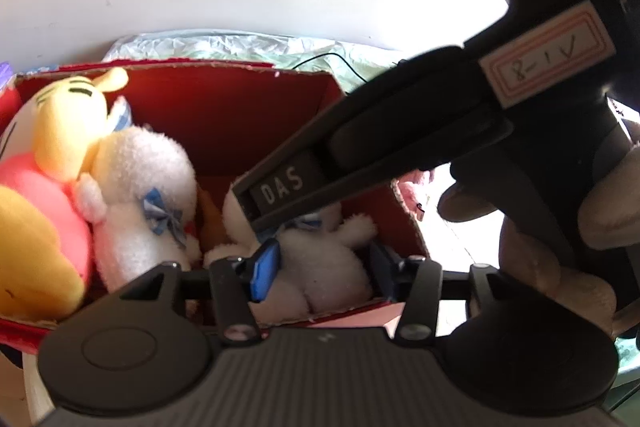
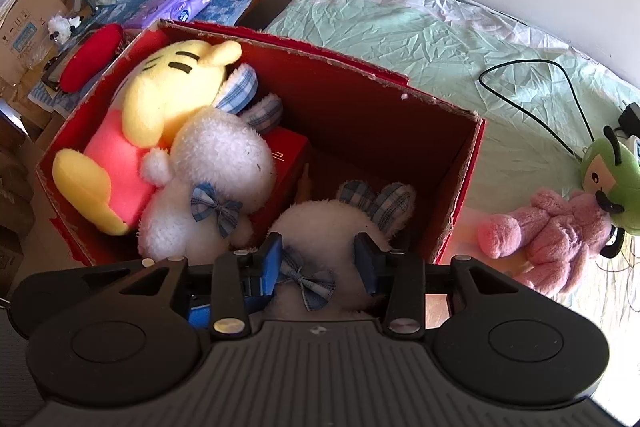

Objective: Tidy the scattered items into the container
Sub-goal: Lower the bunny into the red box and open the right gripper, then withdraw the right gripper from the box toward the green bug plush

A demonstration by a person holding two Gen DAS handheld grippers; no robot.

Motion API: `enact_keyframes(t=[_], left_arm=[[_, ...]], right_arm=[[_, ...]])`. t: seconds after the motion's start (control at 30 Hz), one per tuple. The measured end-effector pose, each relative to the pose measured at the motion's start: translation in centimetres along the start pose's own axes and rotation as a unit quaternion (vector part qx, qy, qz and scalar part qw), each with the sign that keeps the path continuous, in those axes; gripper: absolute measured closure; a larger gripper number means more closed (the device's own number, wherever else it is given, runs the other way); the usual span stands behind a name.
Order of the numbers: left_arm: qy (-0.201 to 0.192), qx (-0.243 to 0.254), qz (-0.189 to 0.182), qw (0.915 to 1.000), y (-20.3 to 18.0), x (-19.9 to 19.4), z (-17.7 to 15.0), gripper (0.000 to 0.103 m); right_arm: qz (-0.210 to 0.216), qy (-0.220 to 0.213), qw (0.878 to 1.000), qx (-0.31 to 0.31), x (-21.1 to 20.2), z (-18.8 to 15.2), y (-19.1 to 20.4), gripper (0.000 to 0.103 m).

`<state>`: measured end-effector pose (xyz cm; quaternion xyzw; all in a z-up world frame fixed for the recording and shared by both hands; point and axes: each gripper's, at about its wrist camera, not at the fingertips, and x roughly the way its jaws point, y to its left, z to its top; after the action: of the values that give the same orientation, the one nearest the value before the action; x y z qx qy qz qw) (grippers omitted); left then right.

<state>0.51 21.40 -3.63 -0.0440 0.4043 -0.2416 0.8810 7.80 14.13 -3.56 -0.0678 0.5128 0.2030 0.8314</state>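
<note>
Both claws sit over the red box point(image 2: 460, 183). Right gripper point(image 2: 318, 267) is clamped on a white bunny point(image 2: 320, 227) low inside the box's near wall; left gripper point(image 1: 320, 269) has its jaws flanking the same toy, contact unclear. Next item: pink plush point(image 2: 548, 235) lies outside, just right of the box, long axis roughly across, so the right hand is nearer.

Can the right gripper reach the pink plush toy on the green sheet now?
Probably not yet. The right gripper sits around a white plush rabbit in the red box. The pink plush toy lies uncovered outside the box, beside a green plush.
</note>
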Motion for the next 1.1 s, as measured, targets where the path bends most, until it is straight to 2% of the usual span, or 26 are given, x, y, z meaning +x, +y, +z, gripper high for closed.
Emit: enact_keyframes(t=[0.1,0.17,0.23,0.33,0.47,0.6,0.83,0.93,1.0,1.1], left_arm=[[-0.001,0.001,0.004,1.0,0.0,-0.4,0.0,0.05],[-0.006,0.0,0.009,0.9999,0.2,-1.0,0.0,0.045],[-0.006,0.002,0.025,0.9997,0.2,-1.3,0.0,0.041],[-0.004,-0.001,0.047,0.9989,0.4,-1.6,0.0,0.04],[0.002,-0.013,0.065,0.9978,0.6,-1.4,0.0,0.031],[0.004,-0.014,0.082,0.9965,0.4,-1.5,0.1,0.029],[0.003,-0.007,0.115,0.9933,-0.5,-1.4,0.2,0.03],[0.001,-0.008,0.126,0.992,-0.5,-1.9,0.2,0.029],[0.002,-0.004,0.141,0.99,0.4,-0.4,1.3,0.026],[0.0,-0.001,0.158,0.9874,0.3,-0.3,1.6,0.017]], right_arm=[[0.008,-0.013,1.0,0.009,-0.2,-0.1,-0.2,0.059],[0.012,-0.019,1.0,0.02,-0.5,-0.2,-0.6,0.059],[0.013,-0.027,0.999,0.036,-0.6,-0.2,-1.0,0.059],[0.026,-0.039,0.997,0.055,-1.0,-0.4,-1.6,0.057],[0.023,-0.054,0.997,0.056,-1.4,-0.9,-1.4,0.054],[0.031,-0.077,0.994,0.077,-2.2,-1.5,-1.9,0.052],[0.039,-0.133,0.982,0.129,-4.7,-3.1,-3.1,0.05],[0.04,-0.171,0.973,0.151,-6.2,-4.2,-3.5,0.04],[0.041,-0.186,0.969,0.16,-6.8,-4.7,-3.7,0.04],[0.03,-0.203,0.964,0.169,-7.3,-5.3,-3.9,0.04]])
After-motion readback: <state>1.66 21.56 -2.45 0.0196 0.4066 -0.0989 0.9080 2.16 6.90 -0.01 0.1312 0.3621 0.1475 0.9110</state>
